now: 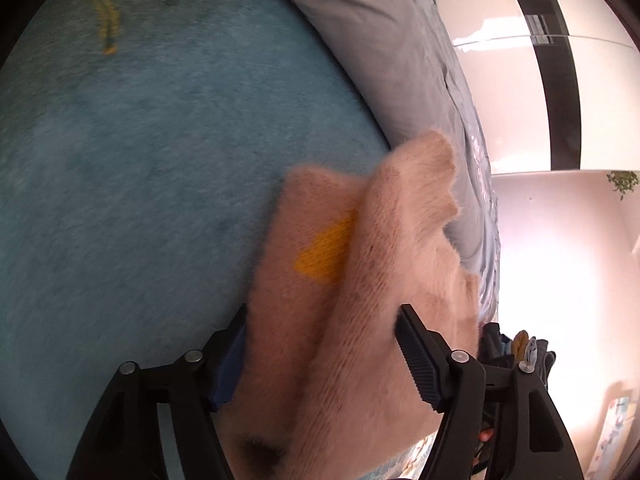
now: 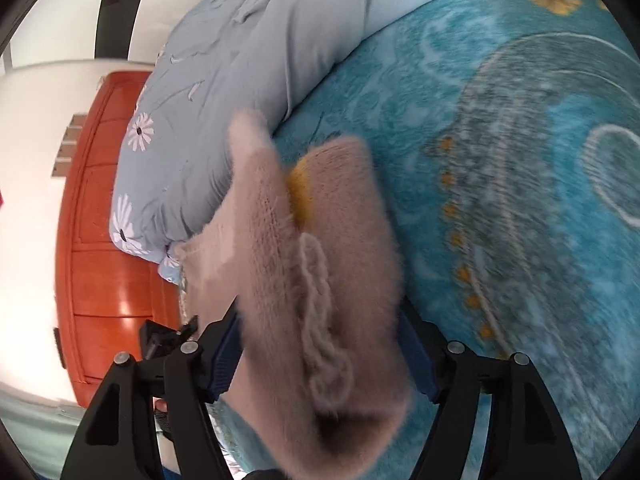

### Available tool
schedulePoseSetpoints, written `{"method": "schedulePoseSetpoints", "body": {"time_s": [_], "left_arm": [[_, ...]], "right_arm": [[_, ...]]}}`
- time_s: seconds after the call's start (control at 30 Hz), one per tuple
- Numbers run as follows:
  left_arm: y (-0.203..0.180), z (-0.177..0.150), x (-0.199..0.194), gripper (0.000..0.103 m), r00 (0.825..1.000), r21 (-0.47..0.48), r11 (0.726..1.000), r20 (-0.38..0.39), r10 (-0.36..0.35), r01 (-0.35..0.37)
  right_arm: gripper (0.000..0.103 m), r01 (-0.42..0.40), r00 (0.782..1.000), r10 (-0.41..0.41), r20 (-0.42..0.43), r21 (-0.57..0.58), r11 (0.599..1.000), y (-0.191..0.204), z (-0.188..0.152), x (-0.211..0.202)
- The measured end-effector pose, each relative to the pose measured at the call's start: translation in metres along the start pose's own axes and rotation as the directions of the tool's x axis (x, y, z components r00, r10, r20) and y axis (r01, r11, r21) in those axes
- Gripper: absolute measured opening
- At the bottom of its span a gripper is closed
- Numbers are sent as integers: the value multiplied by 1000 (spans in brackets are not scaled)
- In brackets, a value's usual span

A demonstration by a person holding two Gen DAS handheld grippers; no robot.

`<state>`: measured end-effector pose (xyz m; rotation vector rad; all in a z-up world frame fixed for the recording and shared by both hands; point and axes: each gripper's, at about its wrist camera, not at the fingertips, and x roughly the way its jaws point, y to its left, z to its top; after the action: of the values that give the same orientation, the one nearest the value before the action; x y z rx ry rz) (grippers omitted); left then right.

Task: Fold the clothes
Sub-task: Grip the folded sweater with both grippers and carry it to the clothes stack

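Note:
A fuzzy pink knit garment with a yellow patch fills the space between the fingers of my left gripper, which is shut on it and holds it over the teal blanket. The same garment shows in the right wrist view, bunched between the fingers of my right gripper, which is shut on it too. Its folded edge and yellow patch stick out ahead of both grippers.
A light blue floral duvet lies rolled along the blanket's far edge, also in the left wrist view. An orange wooden headboard stands behind it. White walls and a dark window frame lie beyond. The patterned teal blanket covers the bed.

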<state>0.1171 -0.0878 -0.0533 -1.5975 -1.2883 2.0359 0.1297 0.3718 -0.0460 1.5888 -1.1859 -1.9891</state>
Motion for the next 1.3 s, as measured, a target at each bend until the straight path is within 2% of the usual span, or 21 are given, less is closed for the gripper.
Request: {"method": "schedulePoseSetpoints", "body": {"time_s": [0.37, 0.47, 0.53, 0.63, 0.8, 0.9, 0.97, 1.13, 1.3], "left_arm": [[-22, -13, 24, 91, 999, 128, 992, -54, -9, 16], [-14, -15, 24, 92, 997, 84, 994, -39, -66, 69], [-34, 19, 23, 92, 993, 28, 993, -11, -114, 114], [-37, 18, 27, 93, 993, 30, 992, -15, -121, 121], [-50, 17, 35, 94, 996, 46, 996, -30, -80, 82], [-49, 12, 32, 93, 997, 30, 996, -10, -81, 82], [-47, 12, 31, 90, 997, 14, 997, 8, -77, 77], [-56, 1, 35, 64, 998, -2, 999, 46, 49, -49], [-78, -16, 28, 47, 993, -37, 997, 97, 69, -66]], "right_arm": [[74, -8, 1000, 9, 16, -54, 999, 11, 3, 21], [74, -9, 1000, 11, 22, -63, 998, 11, 1, 20], [74, -7, 1000, 9, 27, -71, 997, 12, 0, 21], [74, -18, 999, 22, 40, -76, 997, 10, -2, 19], [73, -32, 998, 36, 55, -69, 997, 8, -4, 19], [65, -30, 998, 33, 61, -48, 998, 6, -5, 18], [59, -36, 997, 38, 66, -26, 999, 4, -6, 17], [49, -17, 997, 16, 72, 11, 1000, 10, -7, 14], [39, -10, 997, 7, 79, 40, 999, 28, -10, 3]]}}
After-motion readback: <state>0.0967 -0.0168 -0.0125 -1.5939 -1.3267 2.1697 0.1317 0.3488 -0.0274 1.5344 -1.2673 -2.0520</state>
